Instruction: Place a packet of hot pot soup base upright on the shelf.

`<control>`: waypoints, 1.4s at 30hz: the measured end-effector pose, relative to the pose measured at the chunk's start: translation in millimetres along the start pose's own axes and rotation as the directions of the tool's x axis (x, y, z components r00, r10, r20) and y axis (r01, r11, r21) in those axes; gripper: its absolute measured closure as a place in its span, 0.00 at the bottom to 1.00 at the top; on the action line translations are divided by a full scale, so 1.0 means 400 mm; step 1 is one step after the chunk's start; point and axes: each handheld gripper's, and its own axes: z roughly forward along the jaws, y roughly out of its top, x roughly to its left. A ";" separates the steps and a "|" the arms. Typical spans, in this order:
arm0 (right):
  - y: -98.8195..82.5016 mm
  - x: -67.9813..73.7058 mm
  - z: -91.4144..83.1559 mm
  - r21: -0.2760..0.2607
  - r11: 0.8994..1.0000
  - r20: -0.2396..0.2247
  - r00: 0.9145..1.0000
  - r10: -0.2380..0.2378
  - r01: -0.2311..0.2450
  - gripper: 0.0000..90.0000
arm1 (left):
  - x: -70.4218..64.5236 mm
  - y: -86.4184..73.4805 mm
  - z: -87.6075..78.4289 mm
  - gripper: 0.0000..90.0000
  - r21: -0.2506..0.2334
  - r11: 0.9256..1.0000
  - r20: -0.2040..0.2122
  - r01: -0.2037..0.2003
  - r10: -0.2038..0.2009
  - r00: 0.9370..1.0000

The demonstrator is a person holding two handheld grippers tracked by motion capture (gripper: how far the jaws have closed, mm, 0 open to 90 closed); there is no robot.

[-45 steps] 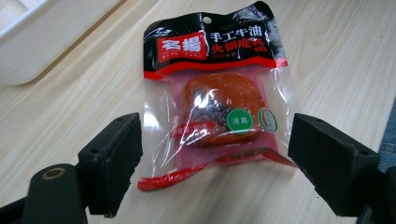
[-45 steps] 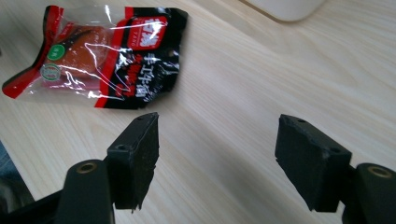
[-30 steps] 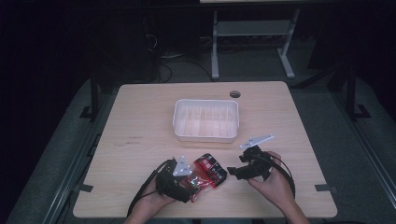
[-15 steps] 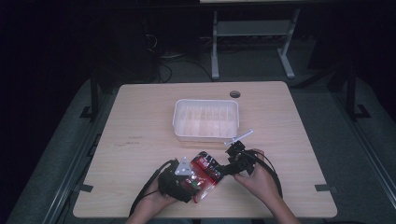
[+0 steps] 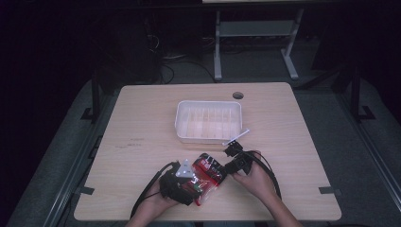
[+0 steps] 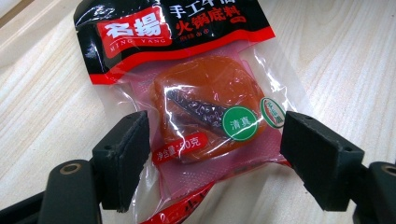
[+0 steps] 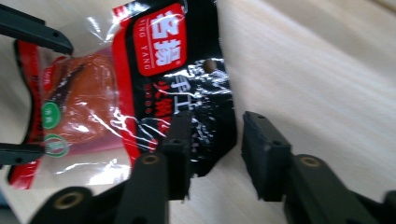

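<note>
I judge this to be early work: the red-and-black plastic sachet of hotpot soup base (image 5: 207, 177), with its orange block showing through a clear window, lies flat on the pale wooden table (image 5: 142, 123) near my edge, between my two hands. The white plastic compartment tray (image 5: 208, 120) stands farther out, apart from the sachet, and as far as I can tell it holds nothing. So nothing is put away yet; a firm hold on the sachet, then whatever carrying or opening follows, is all left to do.

My left gripper (image 6: 212, 140) straddles the clear lower half of the sachet. Its black pads (image 6: 126, 149) stand wide, one at each side of the orange block, and I see a gap at both sides, so it presses on nothing.

My right gripper (image 7: 212, 140) comes at the black printed top edge. Its jaws have just been closing and now stand about half apart. In the right gripper view one pad (image 7: 180, 140) lies over the corner of the black band, the other (image 7: 259, 149) is off it above bare wood. I see no pinch there yet, so I count it as not gripping.
</note>
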 end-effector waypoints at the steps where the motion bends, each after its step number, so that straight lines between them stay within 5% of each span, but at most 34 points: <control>1: 0.000 0.000 0.000 0.000 1.000 0.000 1.000 0.000 0.000 0.72 | 0.000 0.000 0.000 0.27 0.000 1.000 0.000 0.000 0.000 1.000; 10: 0.001 0.006 -0.028 -0.041 0.999 -0.021 1.000 0.014 -0.015 0.97 | -0.002 0.000 0.004 0.28 -0.005 1.000 -0.003 0.002 -0.002 1.000; 20: 0.012 0.015 -0.015 -0.014 1.000 -0.116 0.993 -0.018 0.016 0.86 | -0.002 0.000 0.005 0.28 -0.005 1.000 -0.001 -0.003 0.003 1.000; 26: 0.018 0.028 0.021 0.035 0.998 -0.038 0.998 -0.048 0.049 0.86 | -0.002 -0.001 0.006 0.28 -0.009 1.000 0.001 -0.001 0.001 1.000; 42: 0.021 0.049 -0.006 0.006 0.998 -0.049 0.997 -0.054 0.055 0.99 | 0.000 -0.004 0.000 0.27 -0.013 1.000 -0.002 -0.004 0.004 1.000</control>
